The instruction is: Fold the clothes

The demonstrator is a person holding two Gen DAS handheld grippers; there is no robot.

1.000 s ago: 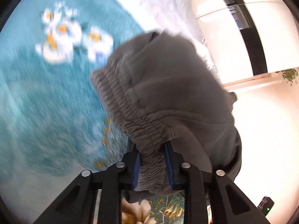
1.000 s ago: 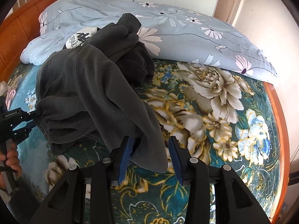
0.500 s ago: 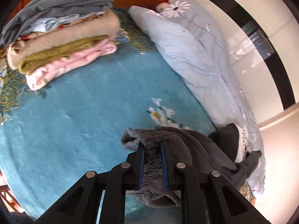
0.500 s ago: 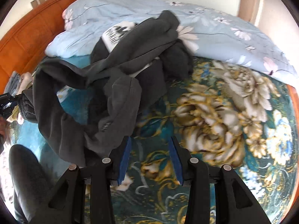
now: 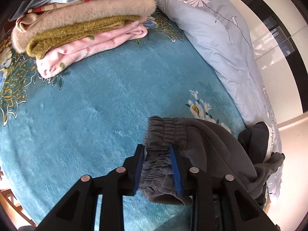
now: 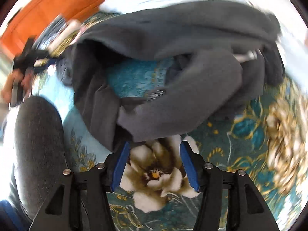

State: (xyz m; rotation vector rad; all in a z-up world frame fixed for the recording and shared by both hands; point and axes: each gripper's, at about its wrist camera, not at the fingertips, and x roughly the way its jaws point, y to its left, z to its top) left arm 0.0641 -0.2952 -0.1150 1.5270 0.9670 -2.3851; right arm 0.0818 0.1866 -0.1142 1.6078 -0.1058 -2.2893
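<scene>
The left claw [image 5: 156,168] has just opened, letting go of the grey pants [image 5: 192,144], which lie flat on the bed [image 5: 86,115]. The right claw [image 6: 155,165] opened too, empty. Folding can start.

Teal floral blanket [image 5: 92,104], blue quilt [image 5: 221,38]

Open teal blanket [image 5: 100,115] lies ahead and left of the grey sweatpants [image 5: 202,140]; the stack of folded clothes [image 5: 82,23] blocks the far edge, the blue pillow [image 5: 217,42] the right.
</scene>
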